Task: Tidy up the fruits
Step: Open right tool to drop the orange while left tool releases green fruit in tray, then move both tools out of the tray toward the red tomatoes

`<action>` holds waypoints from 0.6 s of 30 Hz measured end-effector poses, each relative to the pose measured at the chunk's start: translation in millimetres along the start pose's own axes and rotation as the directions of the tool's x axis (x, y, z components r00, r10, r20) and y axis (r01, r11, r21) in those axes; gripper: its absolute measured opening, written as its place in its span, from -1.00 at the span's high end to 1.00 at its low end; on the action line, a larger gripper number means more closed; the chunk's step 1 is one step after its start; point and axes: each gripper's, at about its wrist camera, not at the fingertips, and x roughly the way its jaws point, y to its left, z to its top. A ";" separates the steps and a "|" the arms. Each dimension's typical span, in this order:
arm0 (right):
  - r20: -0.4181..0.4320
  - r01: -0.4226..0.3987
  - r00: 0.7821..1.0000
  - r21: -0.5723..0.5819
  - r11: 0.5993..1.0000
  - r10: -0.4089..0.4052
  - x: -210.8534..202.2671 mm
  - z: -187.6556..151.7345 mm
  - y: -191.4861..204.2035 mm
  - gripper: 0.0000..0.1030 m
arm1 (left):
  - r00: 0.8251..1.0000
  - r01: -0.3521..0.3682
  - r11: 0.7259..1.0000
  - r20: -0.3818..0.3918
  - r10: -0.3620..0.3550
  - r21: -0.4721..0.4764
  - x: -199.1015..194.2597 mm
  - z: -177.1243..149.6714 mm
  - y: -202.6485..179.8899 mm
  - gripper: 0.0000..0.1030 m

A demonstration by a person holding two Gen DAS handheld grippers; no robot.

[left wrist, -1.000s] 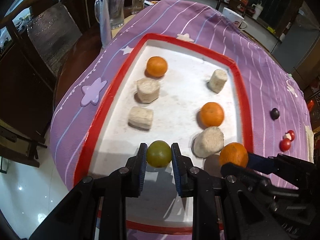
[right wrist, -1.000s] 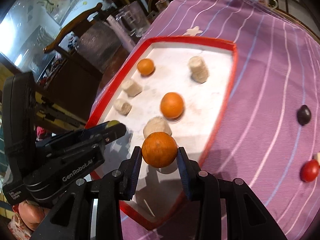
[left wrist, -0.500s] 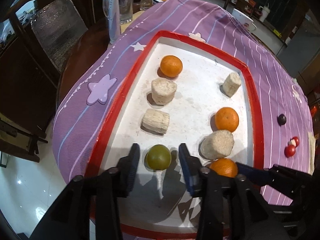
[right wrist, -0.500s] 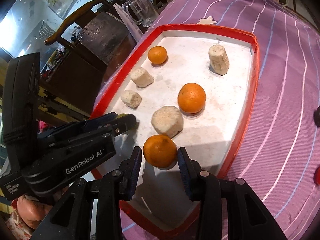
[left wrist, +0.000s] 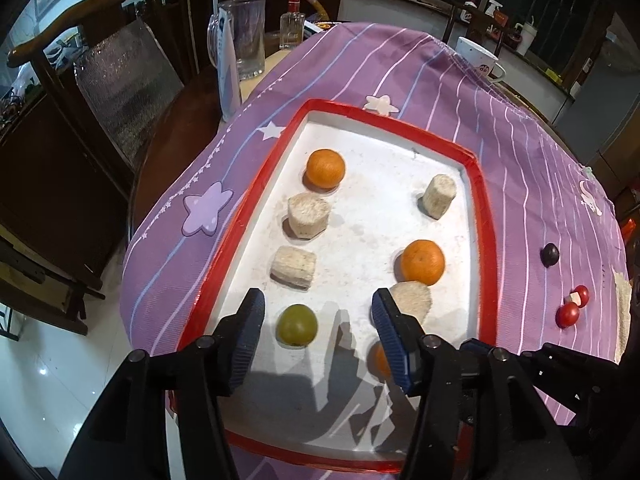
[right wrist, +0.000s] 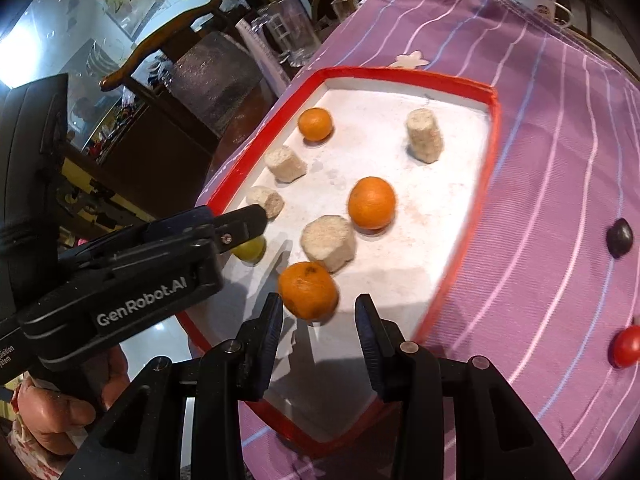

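The red-rimmed tray [left wrist: 486,240] lies on the purple striped cloth [left wrist: 532,184]. Over its near end the left gripper [left wrist: 316,334] hangs tilted down, jaws spread wide and holding nothing; the green fruit [left wrist: 297,325] sits on the tray floor between them, touching neither finger. At the tray's near right side the right gripper [right wrist: 319,330] points in at a low angle, its jaws likewise parted and empty, with the nearest orange [right wrist: 308,290] resting on the tray just ahead of its fingertips. Two more oranges, the middle orange [left wrist: 423,262] and the far orange [left wrist: 325,168], lie farther up the tray among pale cylindrical chunks [left wrist: 309,216]. Right of the tray, on the cloth, lie a dark fruit [left wrist: 549,255] and small red fruits [left wrist: 568,314].
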 end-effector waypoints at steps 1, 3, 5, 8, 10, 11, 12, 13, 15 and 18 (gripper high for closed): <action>0.004 0.003 1.000 0.006 1.000 -0.003 -2.4 -0.7 -2.2 0.18 | 1.000 -0.001 1.000 0.002 0.001 0.002 -1.4 -0.3 -2.8 -0.07; 0.013 0.010 1.000 0.019 1.000 -0.010 -7.7 -2.8 -7.7 0.18 | 1.000 -0.003 1.000 0.003 0.003 0.007 -3.3 -0.2 -7.9 -0.07; 0.021 0.014 1.000 0.031 0.999 -0.015 -13.1 -5.5 -13.2 0.18 | 1.000 -0.002 1.000 0.007 0.002 0.015 -5.3 -0.1 -13.8 -0.07; 0.032 0.018 0.999 0.047 0.999 -0.019 -21.1 -10.1 -19.7 0.18 | 1.000 -0.003 1.000 0.016 0.003 0.031 -9.8 -0.4 -23.0 -0.07; 0.037 0.025 0.999 0.055 0.998 -0.027 -25.1 -13.0 -22.9 0.18 | 1.000 -0.006 0.999 0.021 0.005 0.044 -12.7 -0.8 -29.3 -0.08; 0.040 0.025 0.999 0.059 0.998 -0.027 -27.5 -14.0 -24.8 0.18 | 1.000 -0.005 0.999 0.023 0.004 0.050 -14.5 -0.9 -32.9 -0.08; 0.044 0.025 0.999 0.064 0.998 -0.028 -30.4 -15.6 -26.7 0.18 | 1.000 -0.005 0.998 0.026 0.003 0.055 -16.0 -1.4 -35.3 -0.08; 0.049 0.026 0.998 0.066 0.997 -0.029 -32.9 -16.6 -27.6 0.18 | 1.000 -0.005 0.998 0.029 0.003 0.061 -18.2 -1.6 -38.5 -0.08; 0.059 0.029 0.998 0.067 0.997 -0.033 -38.2 -18.0 -28.4 0.18 | 0.999 -0.006 0.997 0.037 0.004 0.071 -22.6 -2.1 -42.5 -0.09; 0.075 0.033 0.996 0.070 0.997 -0.038 -45.8 -20.0 -29.4 0.18 | 0.999 -0.008 0.996 0.052 0.004 0.084 -31.0 -1.9 -48.1 -0.09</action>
